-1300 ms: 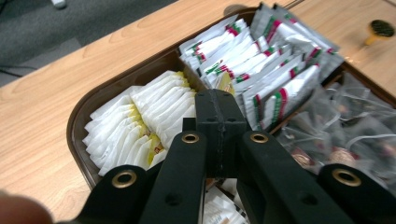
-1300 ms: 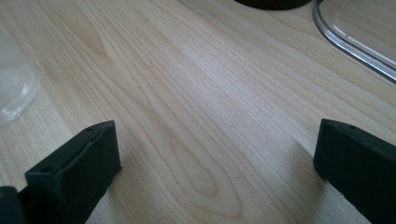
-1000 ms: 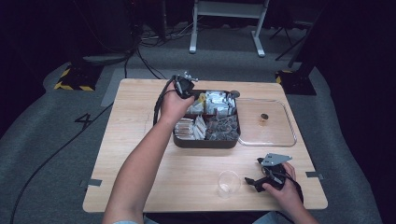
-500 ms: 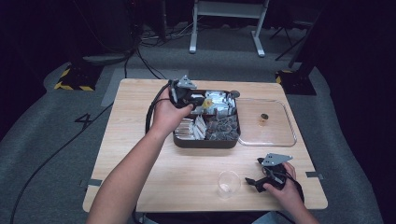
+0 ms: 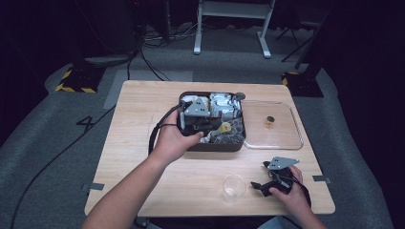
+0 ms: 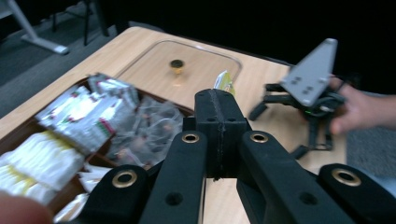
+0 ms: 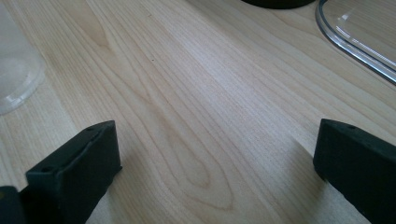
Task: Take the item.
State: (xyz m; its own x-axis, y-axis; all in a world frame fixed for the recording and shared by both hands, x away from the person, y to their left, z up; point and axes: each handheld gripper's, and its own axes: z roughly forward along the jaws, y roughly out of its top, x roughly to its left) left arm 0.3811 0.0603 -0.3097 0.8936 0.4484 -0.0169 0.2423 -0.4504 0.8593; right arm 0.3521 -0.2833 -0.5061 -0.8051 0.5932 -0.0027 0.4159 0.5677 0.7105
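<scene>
My left gripper (image 5: 217,128) hovers over the middle of the black tray (image 5: 215,146). Its jaws are shut on a small yellow packet (image 5: 224,128), whose tip sticks out past the gripper (image 6: 219,100) as a yellow-white edge (image 6: 224,82). The tray holds silver, white and clear-wrapped sachets (image 6: 88,116). My right gripper (image 5: 259,185) rests on the table at the near right, seen from the left gripper view with its grey plate (image 6: 310,74). Its jaws (image 7: 215,154) stand wide open over bare wood. A clear plastic cup (image 5: 234,187) stands just left of it, its rim in the right gripper view too (image 7: 14,79).
A clear lid (image 5: 282,139) with a small brown knob (image 5: 270,120) lies on the table right of the tray; its edge shows close by (image 7: 355,42). The wooden table (image 5: 138,143) has bare room to the left and along the front.
My left hand has come from the tray's back left corner toward the person and rightward, and a little higher. The yellow packet now shows at its tips. The right hand stayed put.
</scene>
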